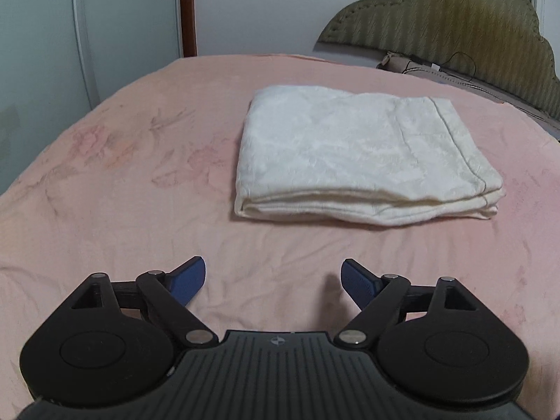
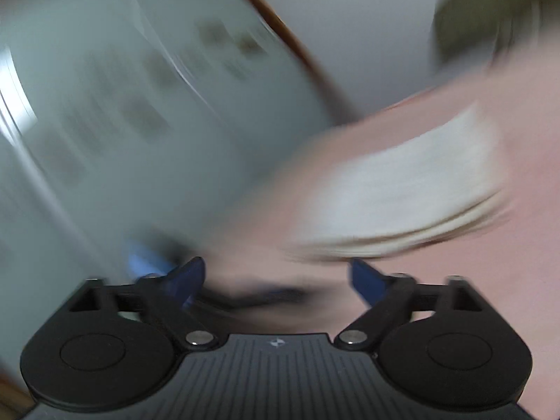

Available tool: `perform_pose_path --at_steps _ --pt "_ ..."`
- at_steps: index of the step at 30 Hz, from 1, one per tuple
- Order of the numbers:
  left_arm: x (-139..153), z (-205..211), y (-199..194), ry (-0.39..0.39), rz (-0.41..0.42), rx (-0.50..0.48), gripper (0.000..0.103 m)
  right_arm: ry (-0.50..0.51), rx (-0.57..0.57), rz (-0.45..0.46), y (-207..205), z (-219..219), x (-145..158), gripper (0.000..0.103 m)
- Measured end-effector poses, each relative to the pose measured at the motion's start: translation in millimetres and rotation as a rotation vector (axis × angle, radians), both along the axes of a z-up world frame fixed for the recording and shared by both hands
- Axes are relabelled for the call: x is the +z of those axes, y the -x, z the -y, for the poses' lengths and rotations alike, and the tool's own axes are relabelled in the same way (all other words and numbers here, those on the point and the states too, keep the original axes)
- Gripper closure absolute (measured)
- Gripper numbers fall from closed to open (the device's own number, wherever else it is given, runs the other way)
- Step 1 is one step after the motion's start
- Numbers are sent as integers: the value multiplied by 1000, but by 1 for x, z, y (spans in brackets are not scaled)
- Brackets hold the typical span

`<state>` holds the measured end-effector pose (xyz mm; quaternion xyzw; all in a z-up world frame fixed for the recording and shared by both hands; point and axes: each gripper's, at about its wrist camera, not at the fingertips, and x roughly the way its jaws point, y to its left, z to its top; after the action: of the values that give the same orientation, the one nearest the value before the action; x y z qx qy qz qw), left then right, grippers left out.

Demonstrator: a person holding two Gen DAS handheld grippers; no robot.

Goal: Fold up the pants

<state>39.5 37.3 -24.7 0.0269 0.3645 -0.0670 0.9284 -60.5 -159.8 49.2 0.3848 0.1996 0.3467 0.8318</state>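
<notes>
The cream-white pants [image 1: 364, 157] lie folded into a thick, neat rectangle on the pink bedspread [image 1: 140, 182], a little right of centre in the left wrist view. My left gripper [image 1: 273, 276] hangs over bare bedspread well short of the fold's near edge, its blue pads spread wide with nothing between them. The right wrist view is heavily blurred. There the pants [image 2: 406, 192] appear as a pale smear up and to the right of my right gripper [image 2: 276, 276], whose blue-padded jaws also stand wide and empty.
A padded olive headboard [image 1: 455, 24] rises at the back right, with a cable and small items [image 1: 420, 66] at its foot. Pale wardrobe doors [image 1: 45, 52] and a brown wooden post [image 1: 187, 10] stand behind the bed. The bed's edge curves off at left.
</notes>
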Motion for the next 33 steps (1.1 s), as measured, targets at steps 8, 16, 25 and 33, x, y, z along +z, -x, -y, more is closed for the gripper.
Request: perform_pose_path --at_steps 8,16,25,33 --pt "-8 16 9 -63 23 -16 15 652 -417 -90 -17 -41 -23 0" --pt "-11 24 13 -92 53 -22 13 828 -422 -106 -19 -60 -48 0" --pt "-15 24 12 -87 69 -12 6 889 -445 -165 -37 -55 -70 0" --pt "-20 23 14 -86 90 -10 1 908 -447 -184 -40 -55 -76 0"
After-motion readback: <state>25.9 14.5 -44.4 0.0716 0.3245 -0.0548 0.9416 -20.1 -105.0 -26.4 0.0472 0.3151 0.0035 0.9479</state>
